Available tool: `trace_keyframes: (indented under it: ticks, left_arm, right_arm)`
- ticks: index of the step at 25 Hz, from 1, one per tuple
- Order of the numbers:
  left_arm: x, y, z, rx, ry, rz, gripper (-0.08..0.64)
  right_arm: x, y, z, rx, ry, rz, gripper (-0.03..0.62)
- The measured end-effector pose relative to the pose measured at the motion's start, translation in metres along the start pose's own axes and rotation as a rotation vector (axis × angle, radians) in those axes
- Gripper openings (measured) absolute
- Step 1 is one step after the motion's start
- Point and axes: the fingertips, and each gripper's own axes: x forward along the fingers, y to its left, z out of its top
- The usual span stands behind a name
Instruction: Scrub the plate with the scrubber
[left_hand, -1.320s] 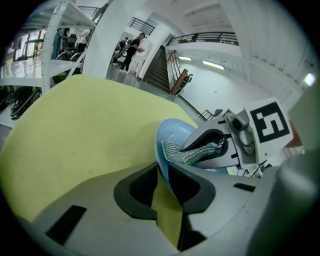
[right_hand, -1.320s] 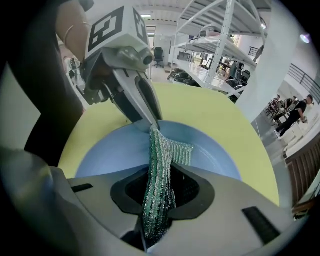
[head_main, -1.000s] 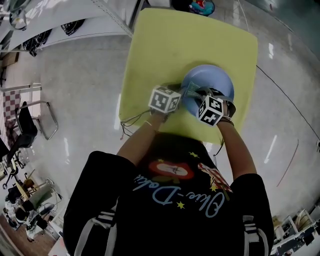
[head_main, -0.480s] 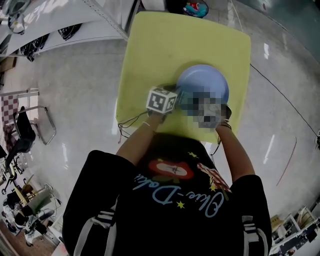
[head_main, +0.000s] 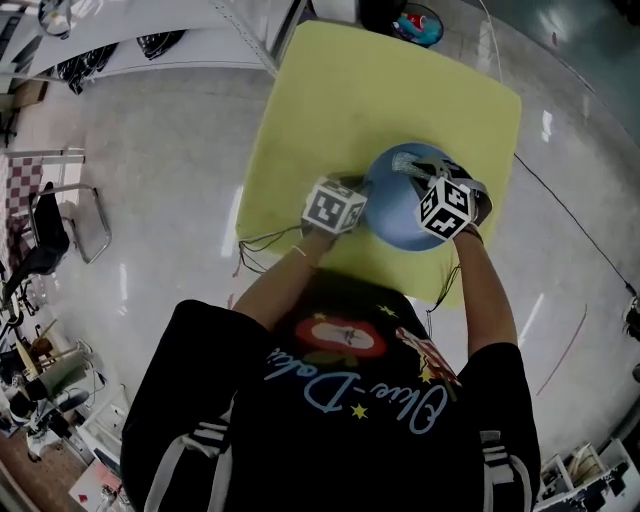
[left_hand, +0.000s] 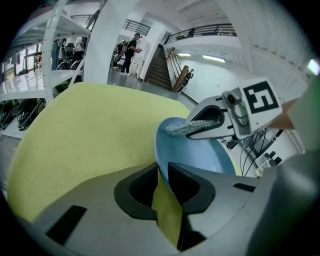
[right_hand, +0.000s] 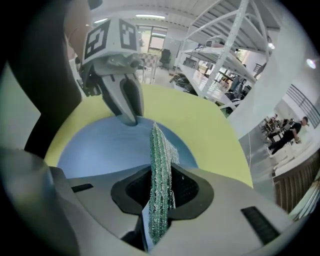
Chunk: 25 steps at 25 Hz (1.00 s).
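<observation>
- A yellow-green tabletop (head_main: 340, 90) stands on a glossy, pale floor (head_main: 170, 160) that reflects the ceiling lights, with white shelving (right_hand: 225, 45) running alongside.
- The blue plate (head_main: 400, 215) sits toward the table's near right corner, close to the person.
- The left gripper (left_hand: 162, 172) is clamped on the plate's near-left rim, which runs between its jaws.
- The right gripper (right_hand: 160, 187) pinches a glittery green scrubber (right_hand: 159, 150). The scrubber's free end reaches over the plate's far side.
- In the background a staircase (left_hand: 160, 70) rises and a person (left_hand: 131, 47) stands near its foot.
- A metal-framed chair (head_main: 60, 235) stands on the floor well to the left of the table.
</observation>
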Motion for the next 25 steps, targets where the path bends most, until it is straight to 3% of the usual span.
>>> trace_keyframes:
  ticks: [3, 17, 25]
  left_arm:
    - [-0.001, 0.003, -0.001, 0.016, 0.009, -0.001, 0.060]
    - [-0.007, 0.006, -0.009, 0.042, -0.005, 0.012, 0.061]
    - [-0.003, 0.001, -0.010, 0.060, 0.000, 0.013, 0.063]
  right_arm:
    - [0.010, 0.007, -0.003, -0.055, 0.018, 0.048, 0.062]
    - [0.011, 0.068, 0.007, 0.072, 0.048, 0.116, 0.072]
    - [0.004, 0.103, 0.005, 0.091, 0.077, 0.175, 0.074]
